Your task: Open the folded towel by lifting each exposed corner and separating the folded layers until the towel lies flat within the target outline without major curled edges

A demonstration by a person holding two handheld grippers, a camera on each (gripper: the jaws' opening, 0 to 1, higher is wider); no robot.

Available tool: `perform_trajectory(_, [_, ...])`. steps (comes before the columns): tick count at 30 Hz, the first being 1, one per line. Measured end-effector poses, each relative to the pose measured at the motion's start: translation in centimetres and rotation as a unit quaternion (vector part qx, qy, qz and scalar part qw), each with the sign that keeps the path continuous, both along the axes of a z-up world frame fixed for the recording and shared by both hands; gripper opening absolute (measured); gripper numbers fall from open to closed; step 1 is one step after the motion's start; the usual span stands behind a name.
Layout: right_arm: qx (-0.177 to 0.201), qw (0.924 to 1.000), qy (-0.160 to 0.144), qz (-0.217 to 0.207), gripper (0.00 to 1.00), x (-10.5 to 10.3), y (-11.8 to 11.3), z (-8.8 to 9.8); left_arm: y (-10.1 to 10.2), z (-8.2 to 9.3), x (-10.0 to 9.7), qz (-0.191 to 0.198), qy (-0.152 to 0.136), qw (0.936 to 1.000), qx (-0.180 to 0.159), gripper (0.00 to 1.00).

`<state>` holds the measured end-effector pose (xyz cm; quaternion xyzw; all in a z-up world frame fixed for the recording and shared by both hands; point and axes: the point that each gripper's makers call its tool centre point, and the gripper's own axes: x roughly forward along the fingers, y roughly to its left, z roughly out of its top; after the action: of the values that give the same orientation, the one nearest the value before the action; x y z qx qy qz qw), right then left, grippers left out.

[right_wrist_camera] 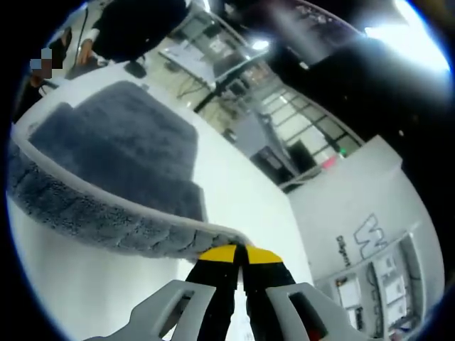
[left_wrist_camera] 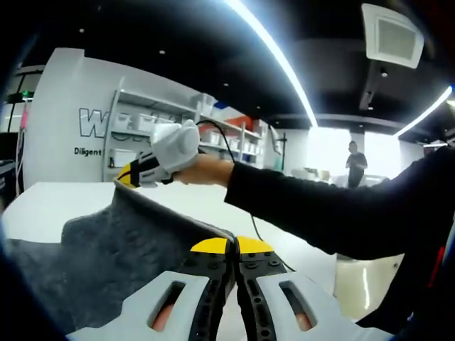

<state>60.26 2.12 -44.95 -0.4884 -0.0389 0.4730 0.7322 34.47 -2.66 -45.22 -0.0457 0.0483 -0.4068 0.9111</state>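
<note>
Left claw (left_wrist_camera: 233, 246): yellow-tipped jaws pressed together at the bottom of the left gripper view, pinching the edge of the dark grey fuzzy towel (left_wrist_camera: 121, 263). From that pinch the towel edge runs up and left to the right claw (left_wrist_camera: 125, 176), white body with yellow tips, held by a hand (left_wrist_camera: 202, 170) in a black sleeve (left_wrist_camera: 320, 209) — it grips the far corner, so this edge is lifted taut off the white counter (left_wrist_camera: 43, 206). Rest of the cloth hangs down left of the left claw onto the counter.

Right claw (right_wrist_camera: 239, 252) in the right gripper view: jaws closed, yellow tips clamped on the towel (right_wrist_camera: 121, 153) hem. The light-bound hem arcs away to the left, raised; below it the main towel body lies spread on the white counter (right_wrist_camera: 234, 192), a folded step visible near its far left corner.

Background — white shelving (left_wrist_camera: 153, 117) with boxes, a person (left_wrist_camera: 355, 165) standing far right, ceiling light strips (left_wrist_camera: 274, 57).
</note>
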Motion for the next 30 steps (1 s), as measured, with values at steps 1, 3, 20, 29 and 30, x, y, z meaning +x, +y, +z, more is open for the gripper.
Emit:
perform_trajectory(1, [0.000, 1.0000, 0.000, -0.001, 0.00, 0.0, -0.2, 0.0, 0.0, 0.0, 0.0, -0.002, 0.000, 1.0000, 0.000, 0.00])
perform_trajectory(3, [-0.002, 1.0000, -0.002, -0.004, 0.00, 0.0, -0.6, -0.1, -0.1, 0.1, -0.2, -0.005, -0.001, 1.0000, 0.001, 0.00])
perform_trajectory(20, [0.005, 0.9998, -0.008, -0.020, 0.00, 0.4, -3.7, 0.3, -0.5, 0.2, -0.4, -0.020, -0.005, 0.9998, 0.004, 0.00])
perform_trajectory(29, [0.008, 0.9994, -0.008, -0.031, 0.00, 0.6, -5.8, 0.4, -5.8, 0.7, 0.7, -0.032, -0.010, 0.9994, 0.011, 0.00])
perform_trajectory(30, [0.008, 0.9994, -0.008, -0.033, 0.00, 0.6, -6.0, 0.3, -6.1, 0.7, 0.8, -0.033, -0.010, 0.9993, 0.012, 0.00])
